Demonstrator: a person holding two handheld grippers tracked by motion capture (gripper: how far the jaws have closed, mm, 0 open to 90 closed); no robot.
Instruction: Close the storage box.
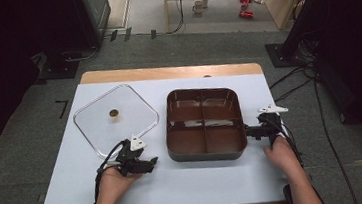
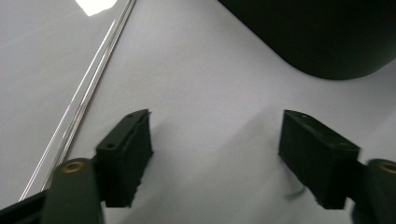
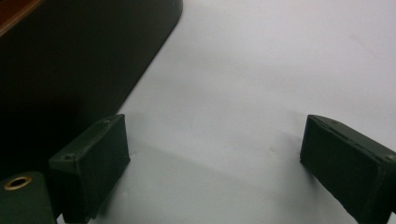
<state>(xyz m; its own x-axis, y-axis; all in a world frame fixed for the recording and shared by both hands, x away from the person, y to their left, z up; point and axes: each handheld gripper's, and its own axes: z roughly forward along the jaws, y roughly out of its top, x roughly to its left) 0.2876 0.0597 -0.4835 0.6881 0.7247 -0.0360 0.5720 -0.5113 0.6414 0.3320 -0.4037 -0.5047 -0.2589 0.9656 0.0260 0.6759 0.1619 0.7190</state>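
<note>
Browns, blacks and pale grey-white on the table

The divided tray [image 1: 204, 125] is glossy reddish-brown inside — dark, near-black on its outer wall. At left the lid [image 1: 116, 119] is clear glass with a silvery rim and a small brass-gold knob [image 1: 114, 113]. Both grippers — left [image 1: 147, 164], right [image 1: 248, 132] — are black with pale grey plates. The tabletop [image 1: 201, 180] is plain pale grey-white, its far edge light wood.
</note>
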